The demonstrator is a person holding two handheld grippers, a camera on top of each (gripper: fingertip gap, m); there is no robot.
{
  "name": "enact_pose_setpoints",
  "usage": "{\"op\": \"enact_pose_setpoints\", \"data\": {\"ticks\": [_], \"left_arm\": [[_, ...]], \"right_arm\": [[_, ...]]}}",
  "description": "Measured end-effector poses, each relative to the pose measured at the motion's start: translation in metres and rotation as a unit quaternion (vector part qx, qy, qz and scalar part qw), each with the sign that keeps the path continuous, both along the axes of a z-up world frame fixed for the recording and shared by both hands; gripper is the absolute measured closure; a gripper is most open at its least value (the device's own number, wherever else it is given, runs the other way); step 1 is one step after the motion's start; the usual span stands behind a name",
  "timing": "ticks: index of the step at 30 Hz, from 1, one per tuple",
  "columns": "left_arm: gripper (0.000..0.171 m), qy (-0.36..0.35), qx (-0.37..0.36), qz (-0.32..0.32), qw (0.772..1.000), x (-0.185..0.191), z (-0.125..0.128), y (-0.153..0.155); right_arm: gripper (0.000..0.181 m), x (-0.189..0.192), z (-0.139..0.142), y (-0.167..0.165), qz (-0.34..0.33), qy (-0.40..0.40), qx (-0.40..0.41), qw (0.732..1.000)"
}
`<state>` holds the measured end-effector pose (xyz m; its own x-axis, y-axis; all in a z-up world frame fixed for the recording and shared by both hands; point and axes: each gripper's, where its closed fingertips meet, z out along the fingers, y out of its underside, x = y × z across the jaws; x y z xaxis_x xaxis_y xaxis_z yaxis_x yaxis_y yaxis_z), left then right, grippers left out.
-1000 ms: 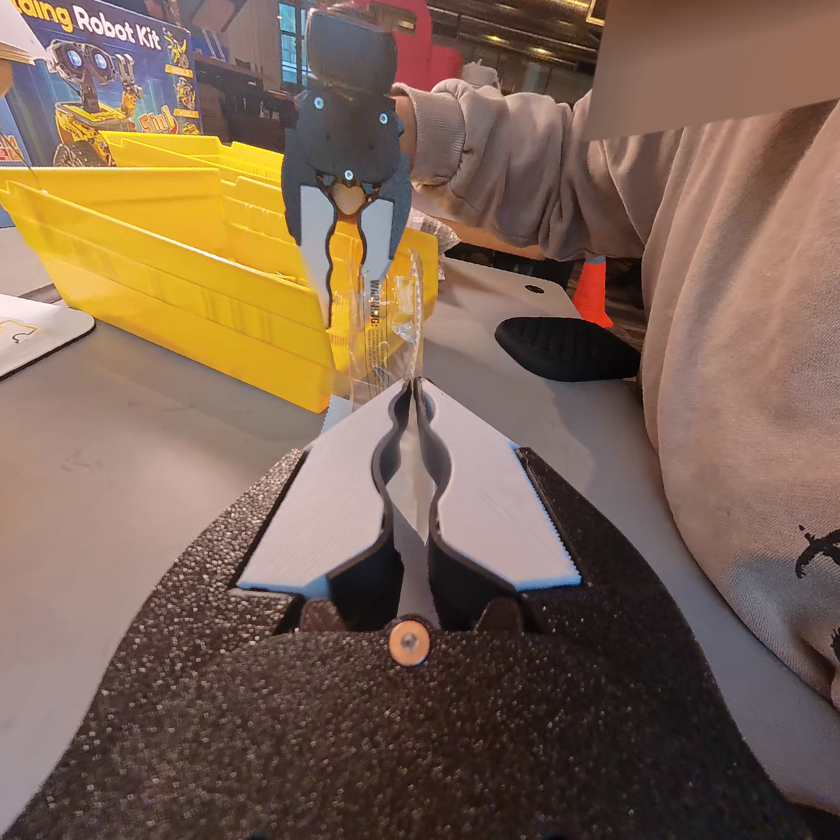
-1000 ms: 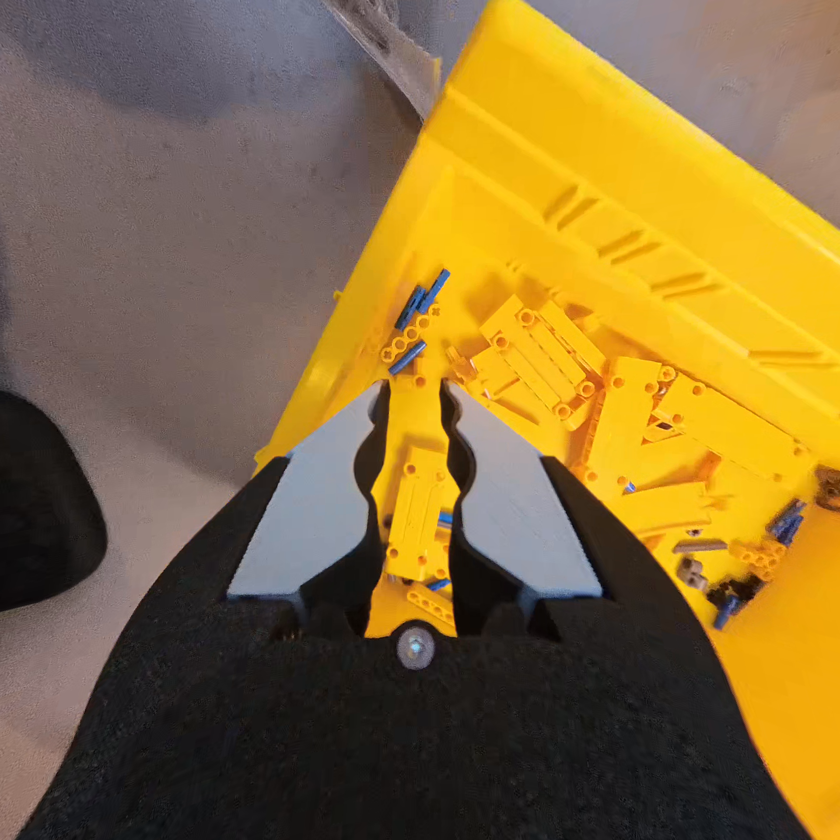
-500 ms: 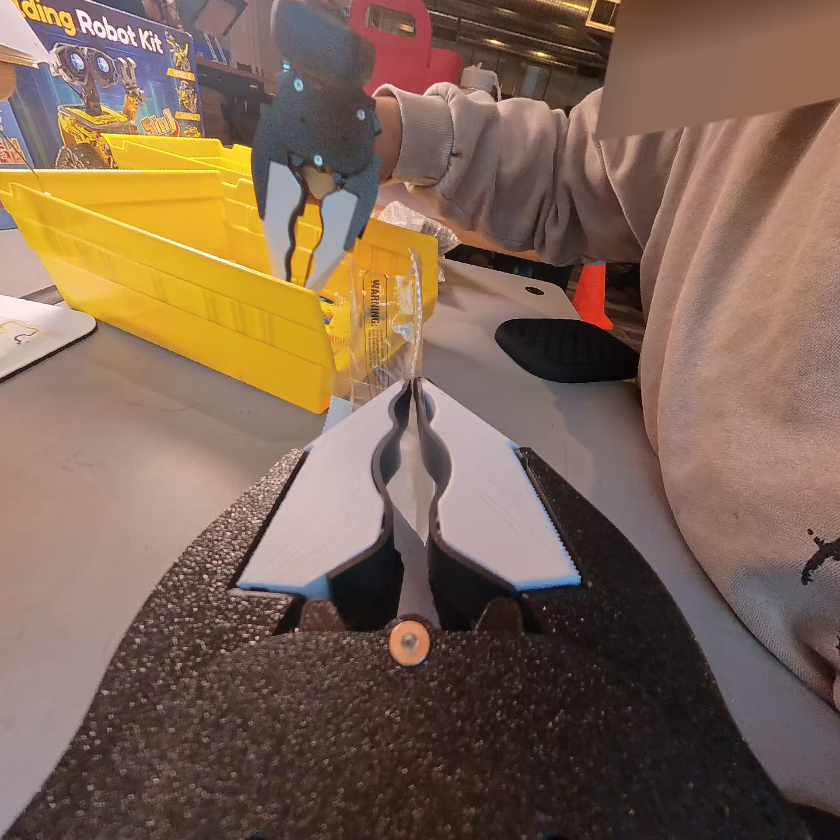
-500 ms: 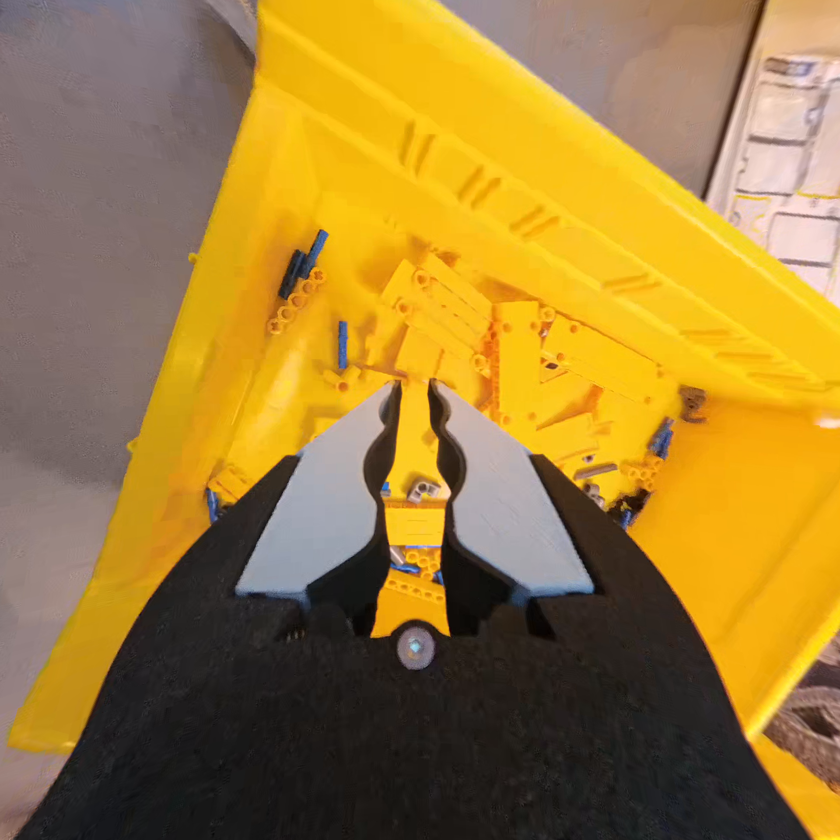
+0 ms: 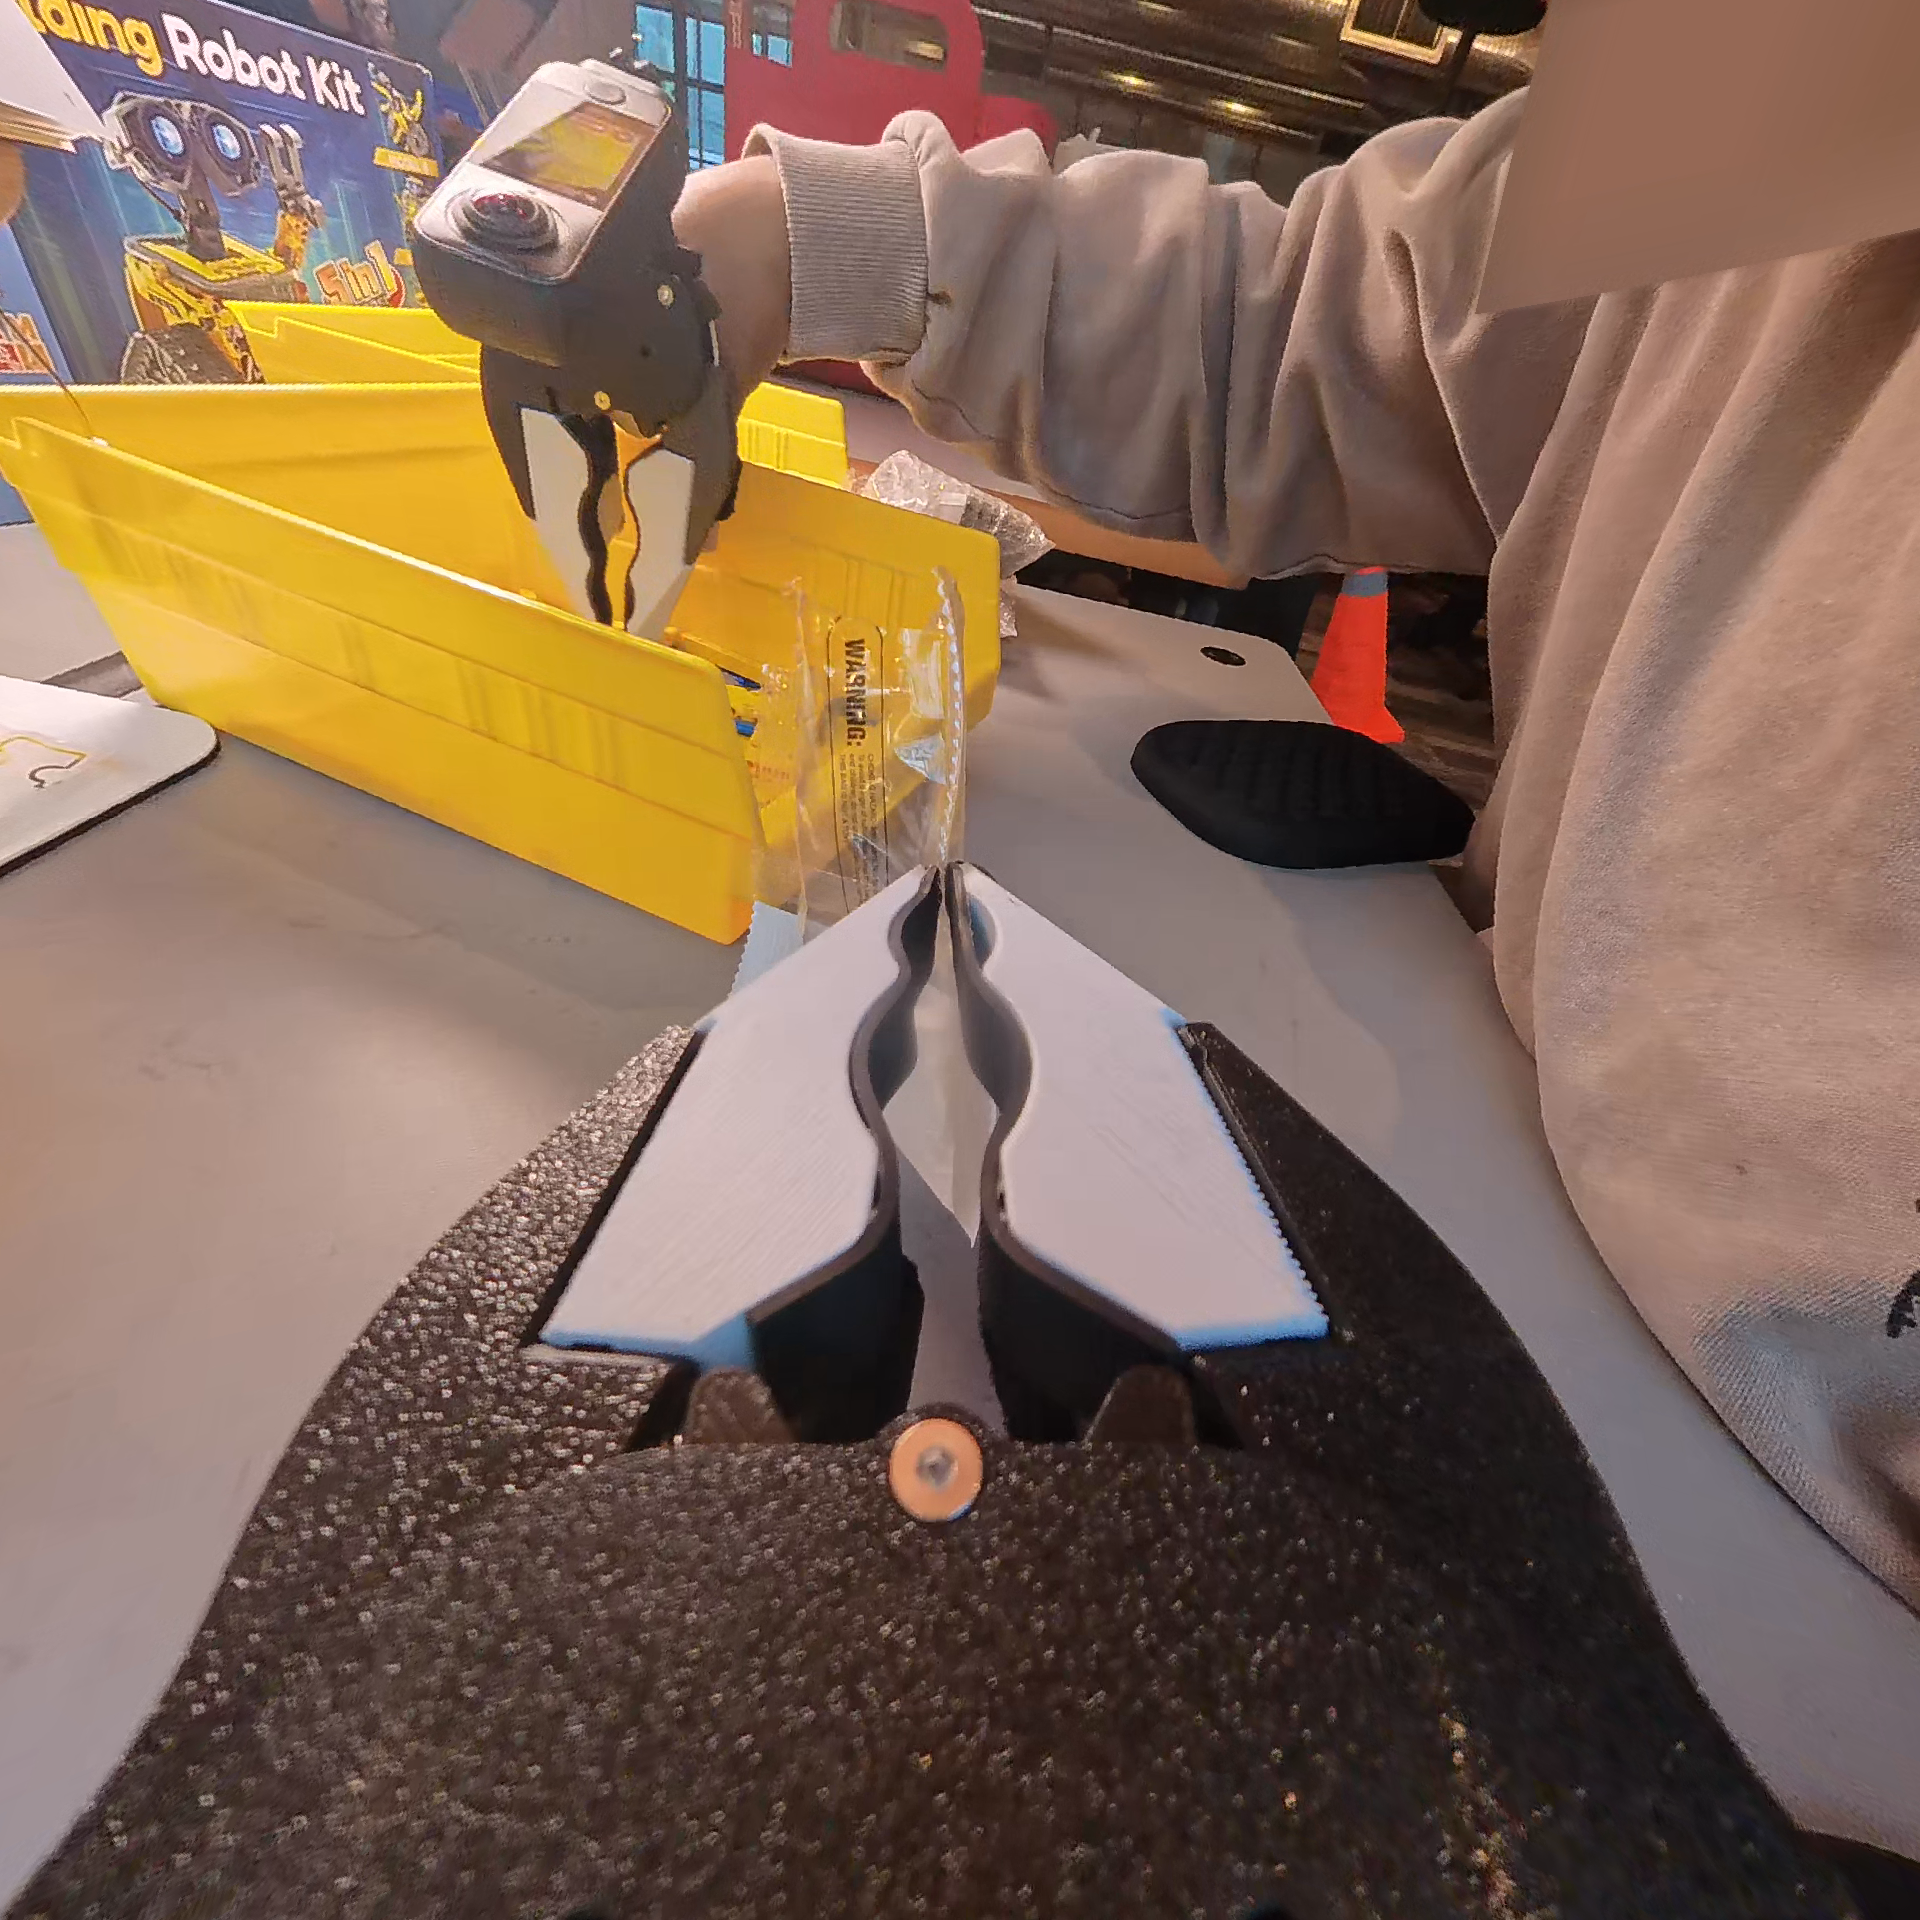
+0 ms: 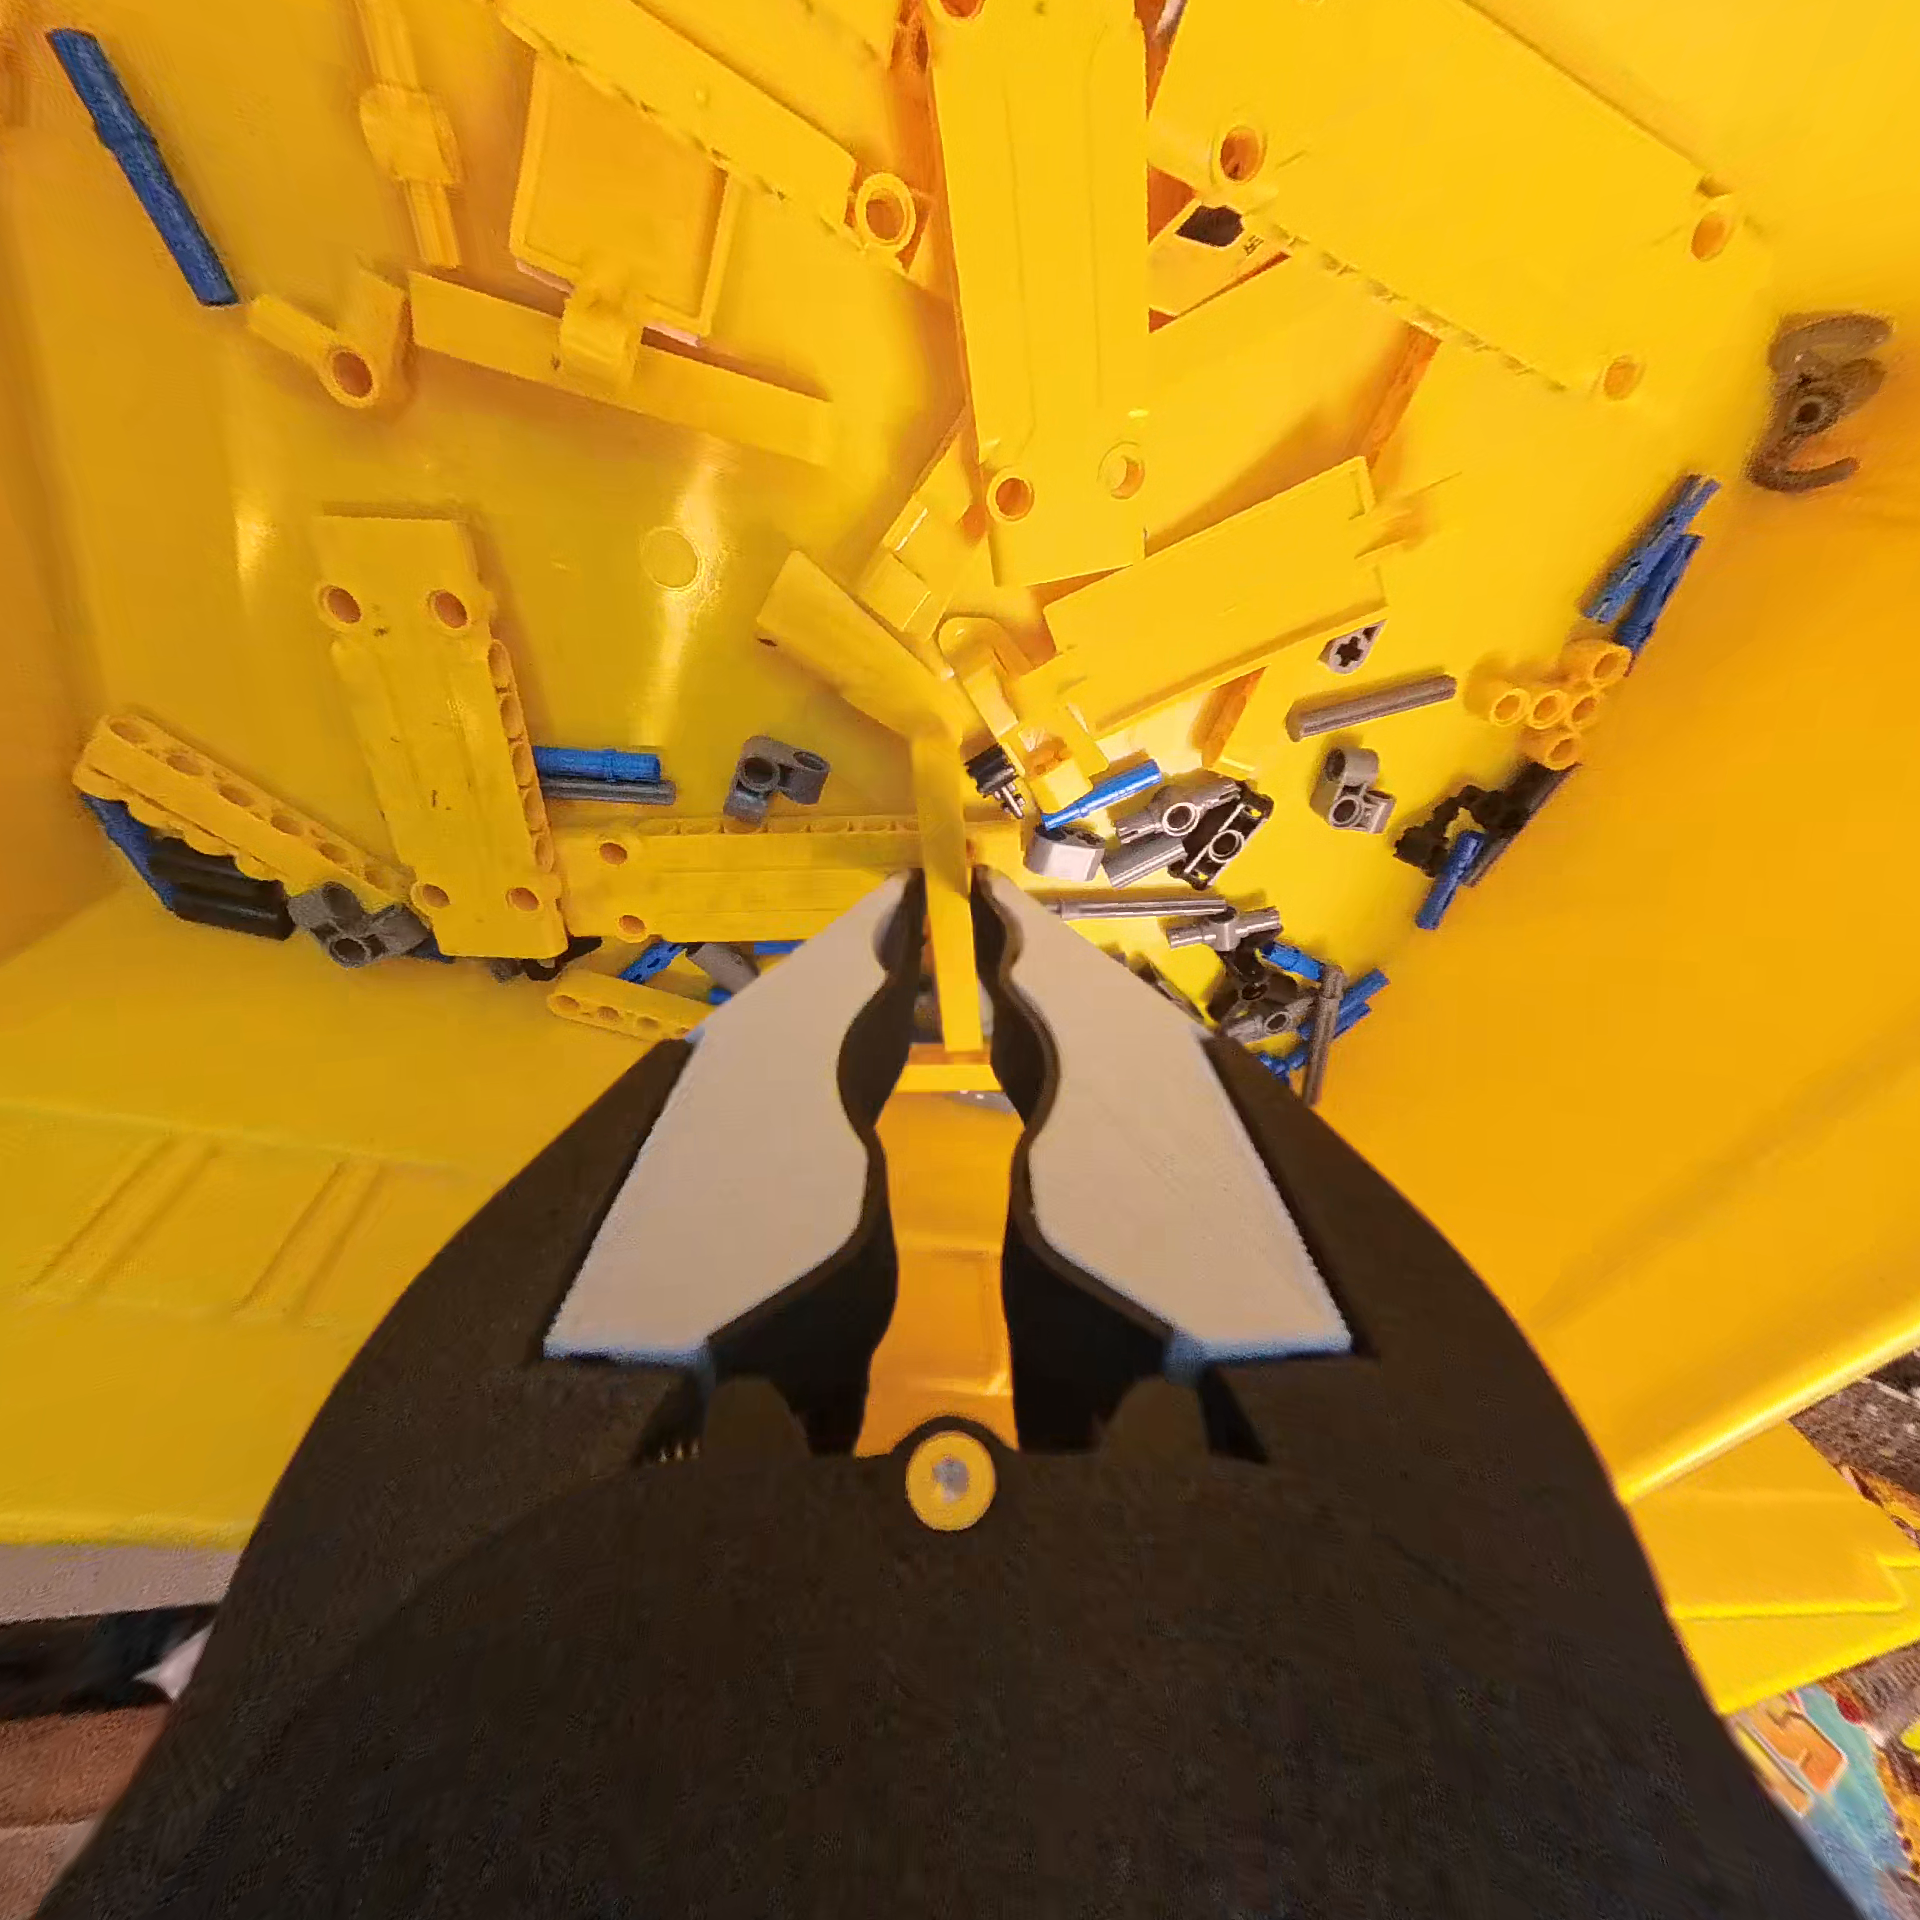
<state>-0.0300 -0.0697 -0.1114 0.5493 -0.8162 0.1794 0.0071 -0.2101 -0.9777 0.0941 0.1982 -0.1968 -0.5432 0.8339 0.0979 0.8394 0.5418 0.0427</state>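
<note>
Left wrist view shows the left hand-held gripper (image 5: 943, 883) pinching an empty clear plastic bag (image 5: 878, 748) above the grey bench (image 5: 312, 1039); the right hand-held gripper (image 6: 948, 883), nearly closed inside the yellow plastic bin (image 6: 1662, 1039), straddles a thin yellow plastic piece (image 6: 951, 935), grip uncertain.

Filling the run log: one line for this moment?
left gripper: shut on clear plastic bag | right gripper: in yellow bin, on yellow strip

Grey table (image 5: 312, 1039) lies bare left of the left claw (image 5: 943, 883); ahead, the yellow bin (image 5: 416, 665) blocks passage, its floor crowded with loose bricks (image 6: 1049, 312).
</note>
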Motion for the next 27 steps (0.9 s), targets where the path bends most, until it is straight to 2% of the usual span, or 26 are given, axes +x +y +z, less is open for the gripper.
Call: {"op": "enact_pose_setpoints", "data": {"ticks": [2,4,6,8,10,11,13,15,18,21,27], "left_arm": [[0.171,0.003,0.000,-0.001,1.000,0.001,0.000,-0.001],[0.171,0.004,0.001,-0.003,1.000,0.001,-0.001,-0.001],[0.171,0.004,0.000,-0.005,1.000,0.002,-0.001,-0.001],[0.171,0.004,0.000,-0.006,1.000,0.002,-0.001,-0.001],[0.171,0.004,0.000,-0.006,1.000,0.002,-0.001,-0.001],[0.171,0.004,0.000,-0.005,1.000,0.002,-0.001,-0.001],[0.171,0.006,0.000,-0.005,1.000,0.002,-0.001,-0.001],[0.171,0.007,0.000,-0.006,1.000,0.002,-0.001,-0.002],[0.171,0.010,0.000,-0.009,1.000,0.003,-0.002,-0.002],[0.171,0.012,0.000,-0.010,1.000,0.004,-0.002,-0.002],[0.171,0.013,0.000,-0.008,1.000,0.003,-0.003,-0.002]], "right_arm": [[0.174,0.001,0.001,-0.002,-0.002,-0.007,-0.012,1.000],[0.174,-0.008,0.009,-0.012,-0.010,0.019,-0.046,0.999],[0.174,-0.029,0.026,-0.031,-0.011,0.082,-0.098,0.992],[0.173,-0.060,0.052,-0.055,-0.018,0.176,-0.162,0.971],[0.155,-0.075,0.071,-0.065,-0.029,0.224,-0.192,0.955],[0.153,-0.076,0.075,-0.061,-0.032,0.229,-0.180,0.956],[0.156,-0.064,0.070,-0.039,-0.035,0.199,-0.119,0.972],[0.161,-0.034,0.052,-0.012,-0.035,0.111,-0.042,0.992],[0.168,-0.001,0.030,0.017,-0.039,0.019,0.033,0.999],[0.171,0.015,0.014,0.032,-0.030,-0.028,0.071,0.997],[0.160,0.019,0.000,0.020,-0.043,-0.071,0.023,0.996]]}}
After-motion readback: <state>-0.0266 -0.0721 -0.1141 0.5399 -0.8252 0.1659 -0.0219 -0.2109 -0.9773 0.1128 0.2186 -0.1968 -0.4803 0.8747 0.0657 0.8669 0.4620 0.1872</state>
